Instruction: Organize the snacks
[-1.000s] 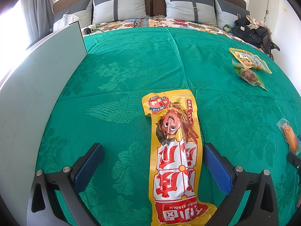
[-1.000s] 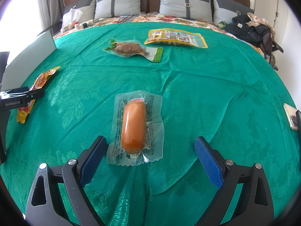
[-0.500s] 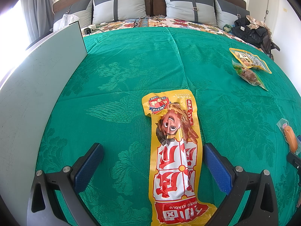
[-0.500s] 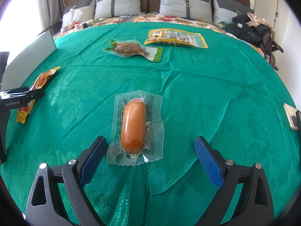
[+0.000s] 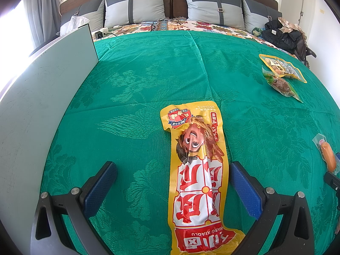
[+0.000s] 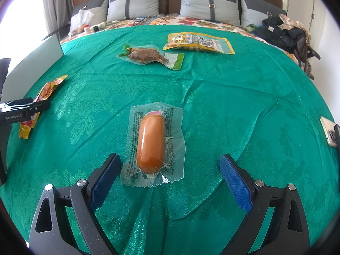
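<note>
A long yellow and red snack pack (image 5: 198, 174) lies flat on the green bedspread, between the wide-apart blue pads of my open left gripper (image 5: 173, 182), closer to the right pad. My right gripper (image 6: 170, 176) is open too, and a sausage in clear wrap (image 6: 151, 143) lies between its pads, nearer the left one. Farther up the bed lie a vacuum-packed brown snack with a green edge (image 6: 148, 55) and a yellow-rimmed pouch (image 6: 198, 42). The left gripper and the yellow pack (image 6: 45, 91) show at the left edge of the right wrist view.
A pale flat board (image 5: 40, 89) stands upright along the left side of the bed. A phone (image 6: 329, 131) lies at the right edge. Dark clothes and a bag (image 6: 284, 34) are heaped at the far right, with pillows (image 6: 208, 6) and a power strip (image 6: 98, 26) at the head.
</note>
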